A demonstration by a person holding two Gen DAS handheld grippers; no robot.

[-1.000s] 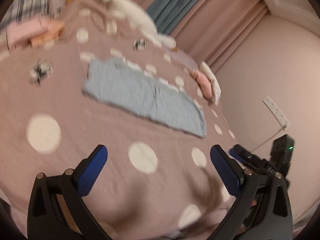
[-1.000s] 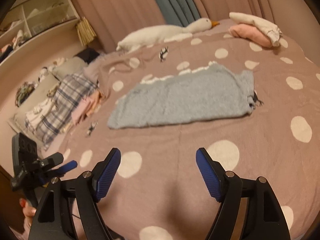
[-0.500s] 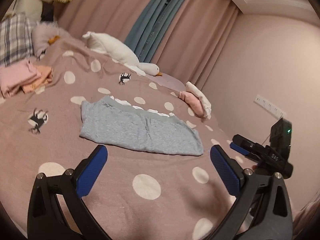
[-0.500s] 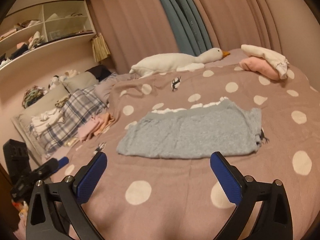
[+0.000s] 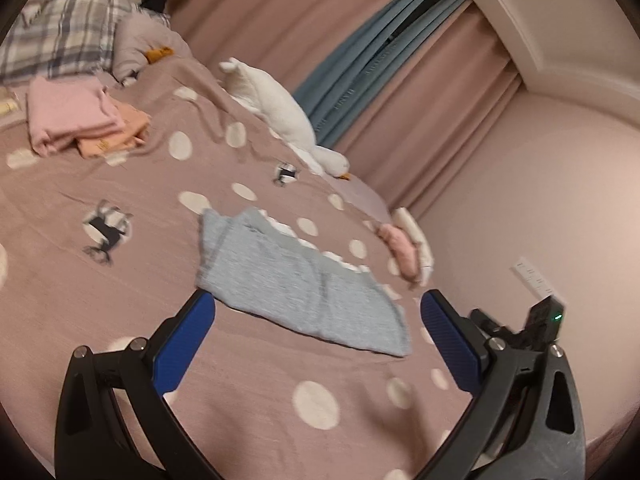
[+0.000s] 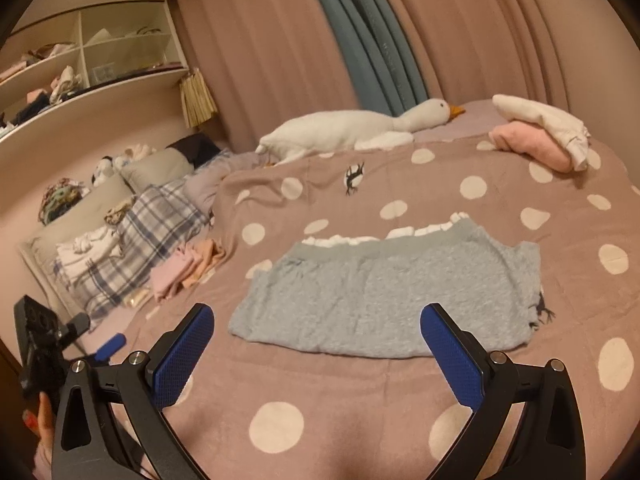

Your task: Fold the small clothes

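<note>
Both sets of blue-padded fingers stand spread wide and hold nothing. The left gripper (image 5: 318, 324) and the right gripper (image 6: 317, 338) hover above the bed (image 6: 280, 380), whose cover is mauve with pale dots. Just beyond the fingertips, at twelve o'clock in the right view, a grey knit garment (image 6: 392, 292) lies flat. It looks soft, light and floppy, likely to sag unless taken at two corners or along the near hem. Its long axis runs from nine to three o'clock, white frilled edge (image 6: 380, 238) on the far side. Folded pink clothes (image 6: 188, 268) sit at nine o'clock.
</note>
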